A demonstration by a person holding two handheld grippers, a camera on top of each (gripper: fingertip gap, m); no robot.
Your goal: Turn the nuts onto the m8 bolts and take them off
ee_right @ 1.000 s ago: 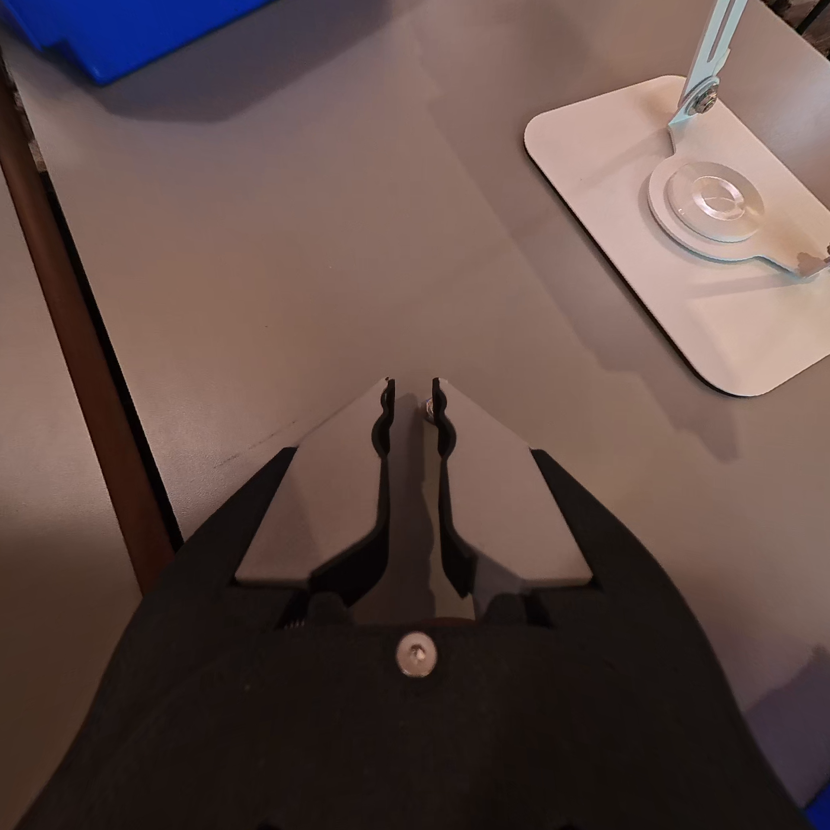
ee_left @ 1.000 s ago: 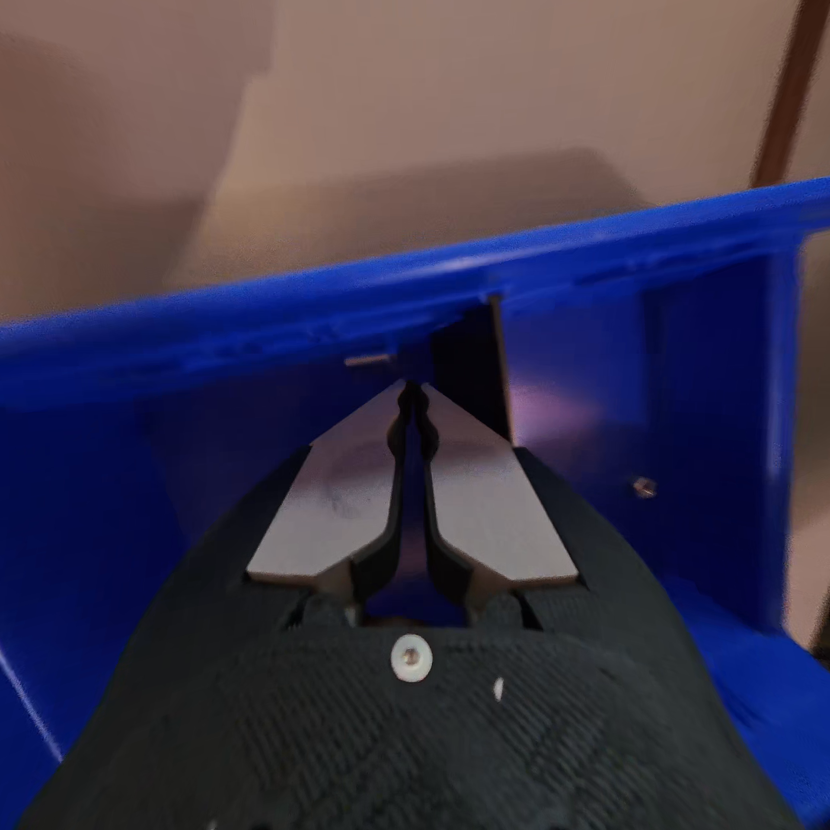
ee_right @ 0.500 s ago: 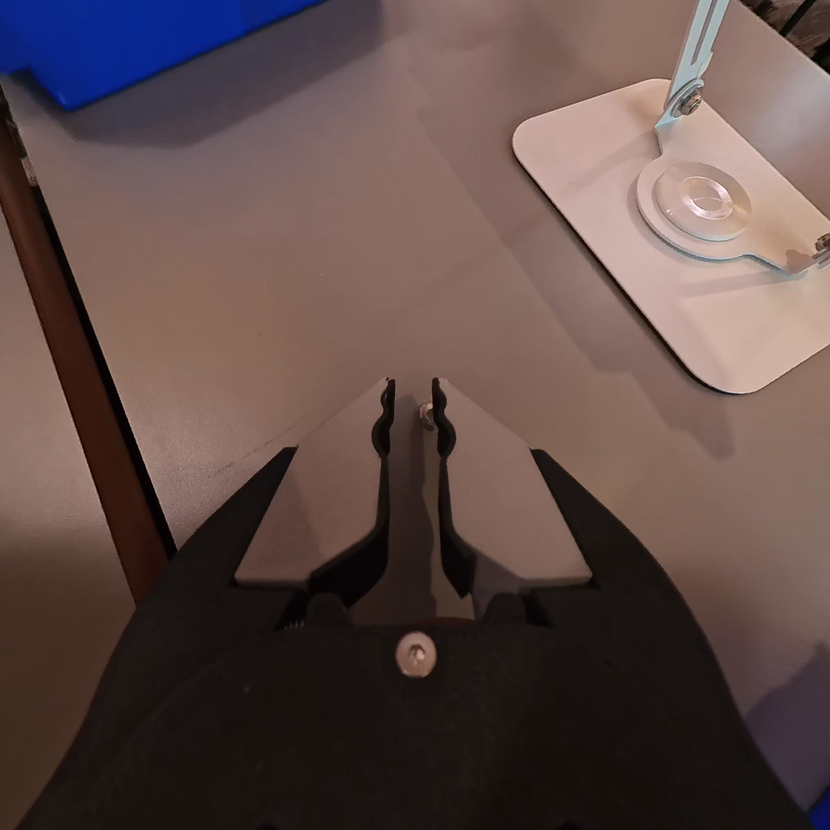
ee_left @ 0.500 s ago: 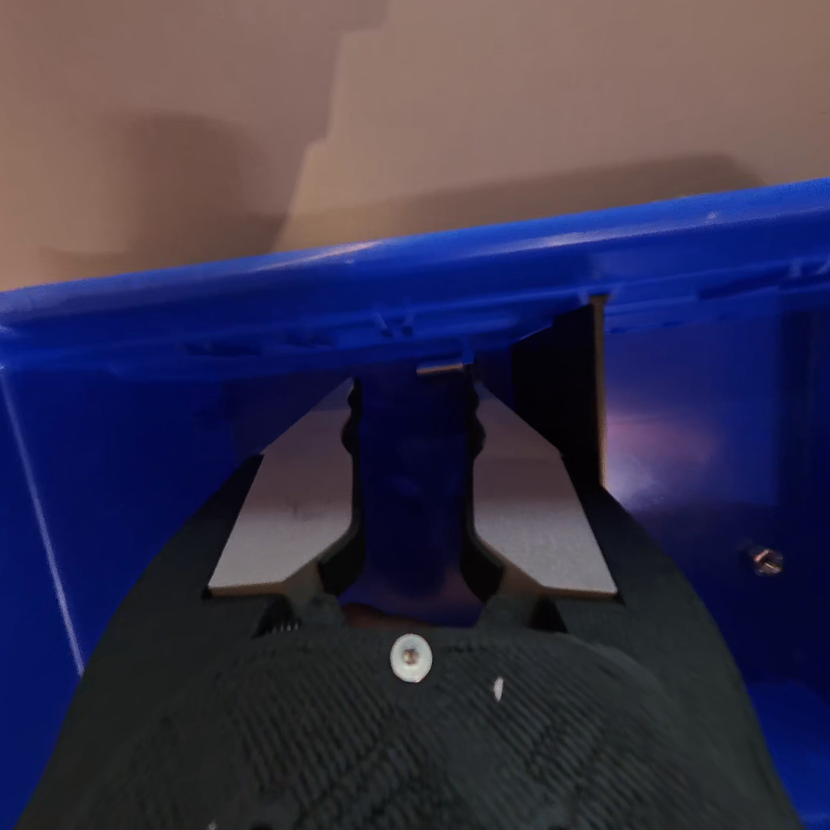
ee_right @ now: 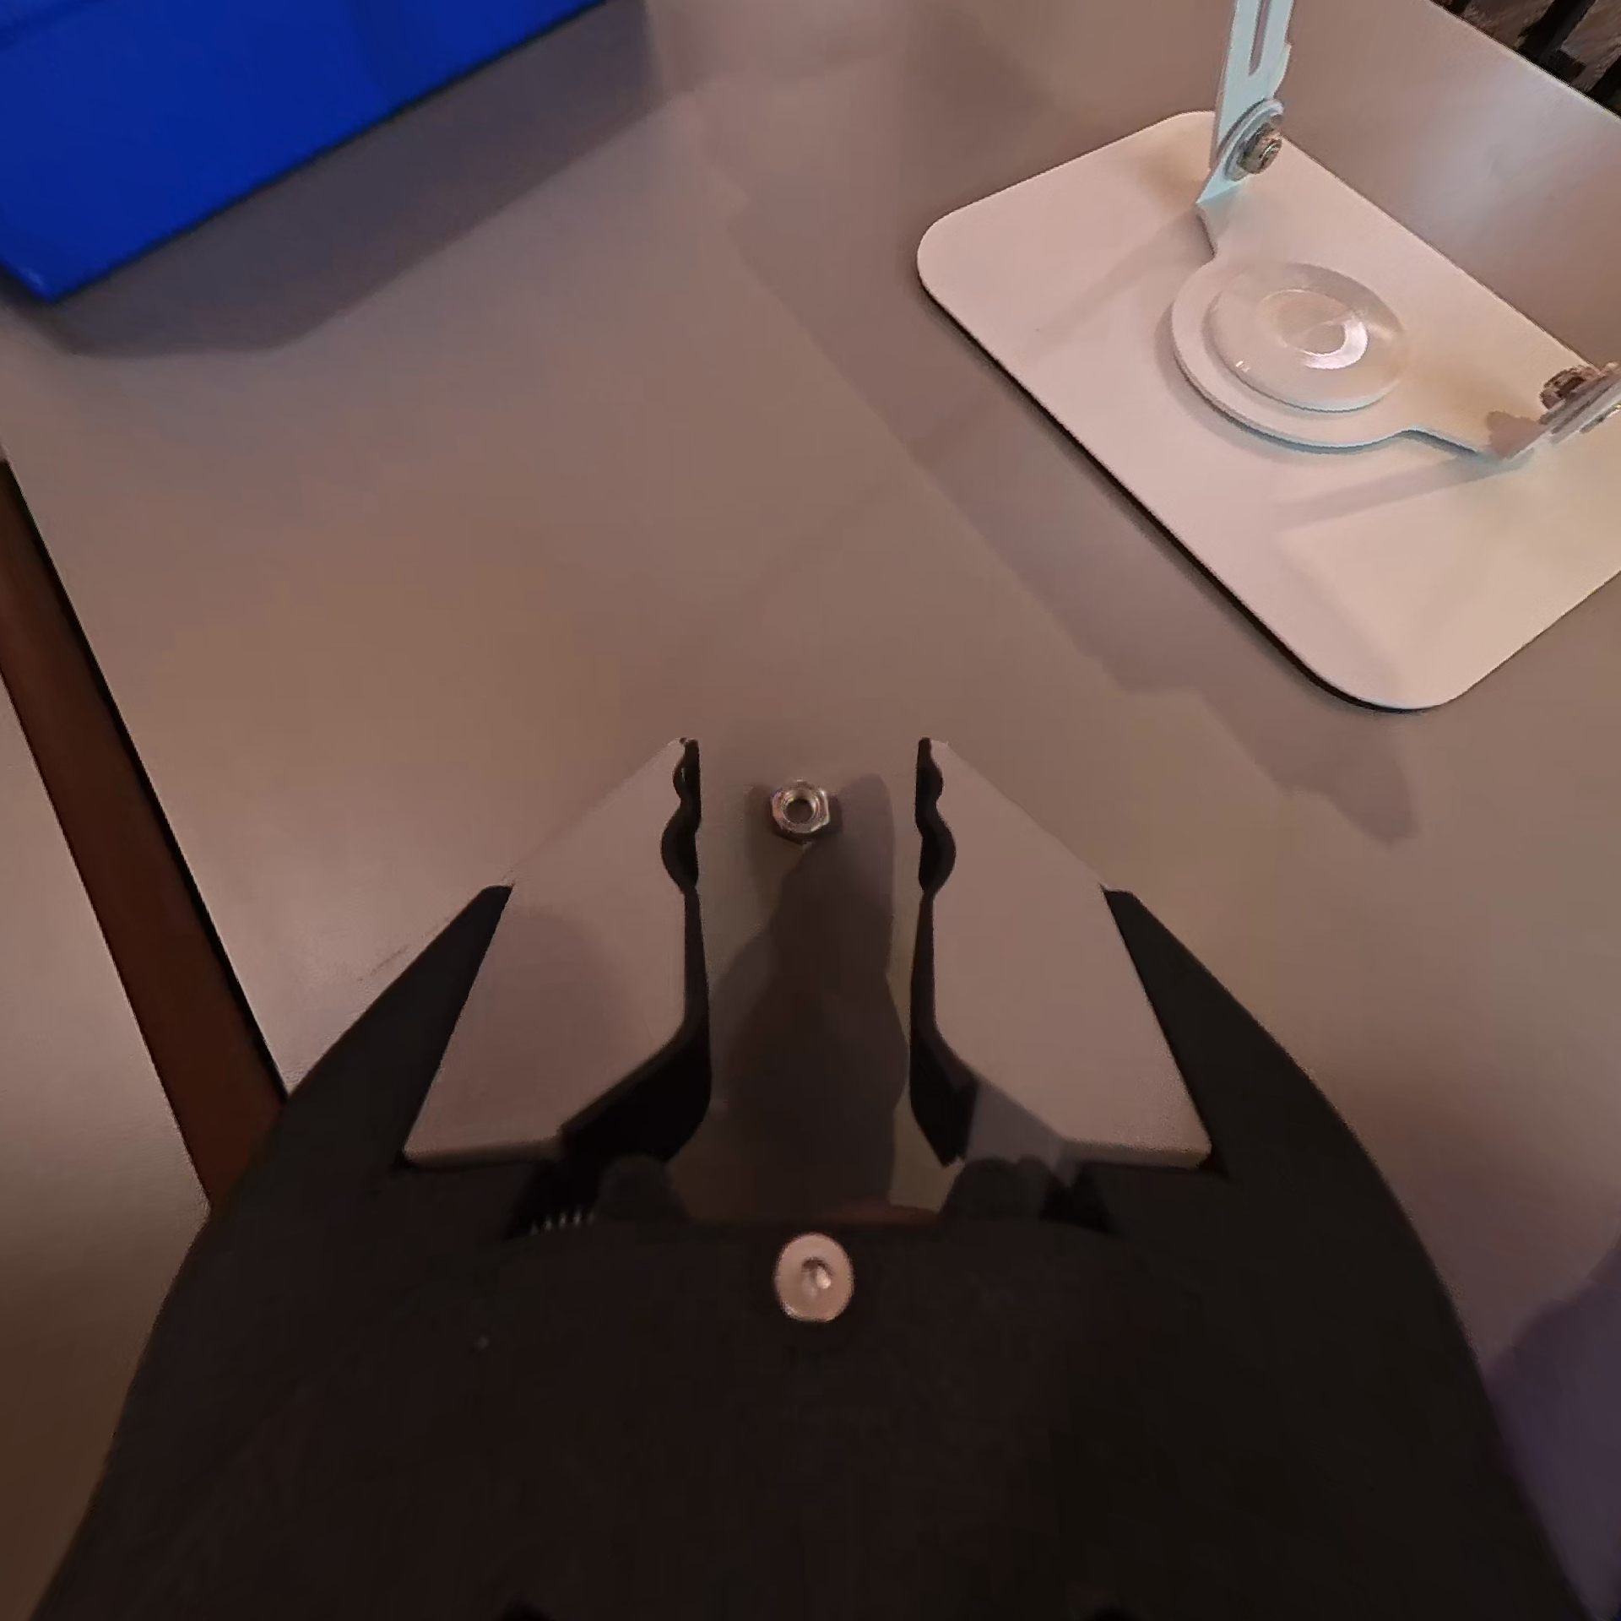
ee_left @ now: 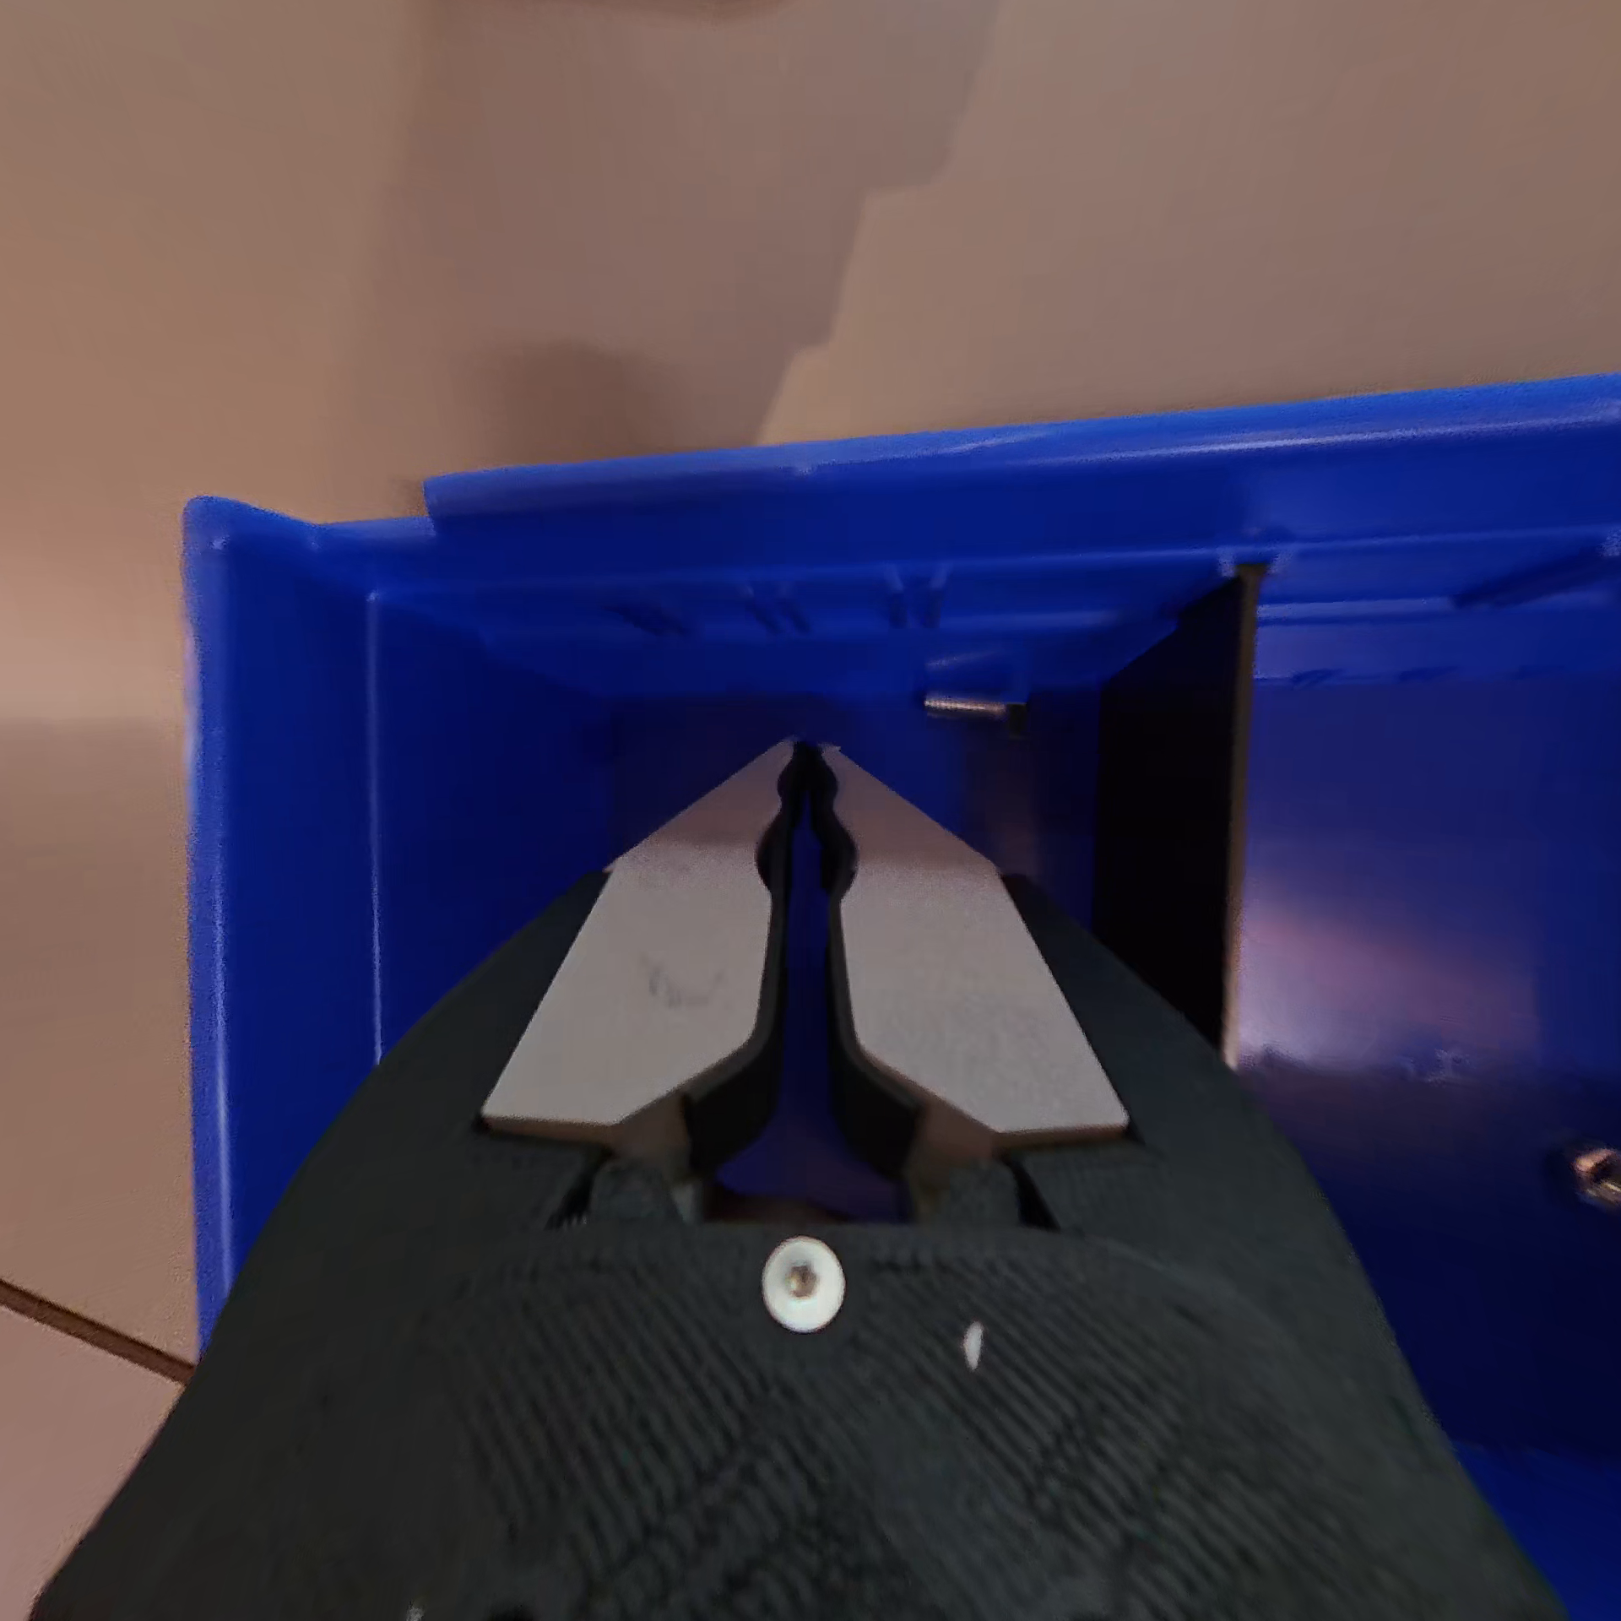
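Note:
In the right wrist view a small silver nut (ee_right: 800,807) lies flat on the grey table (ee_right: 526,526), between the tips of my right gripper (ee_right: 803,756), which is open and not touching it. In the left wrist view my left gripper (ee_left: 805,751) is shut with nothing visible between its tips, inside a blue bin (ee_left: 491,789) near its far wall. A short bolt (ee_left: 974,706) lies against that far wall, to the right of the tips. Another small metal part (ee_left: 1596,1193) lies in the compartment to the right.
A black divider (ee_left: 1167,833) splits the bin just right of my left gripper. In the right wrist view the blue bin (ee_right: 219,114) stands at the far left and a white stand base (ee_right: 1096,368) with a round lens at the right. The table's brown edge (ee_right: 105,789) runs along the left. Some 35 centimeters of space lies between my two pairs of fingers.
My right gripper has opened and let go of the nut, which now lies on the table. My left gripper opened, then shut again, and moved left inside the bin.

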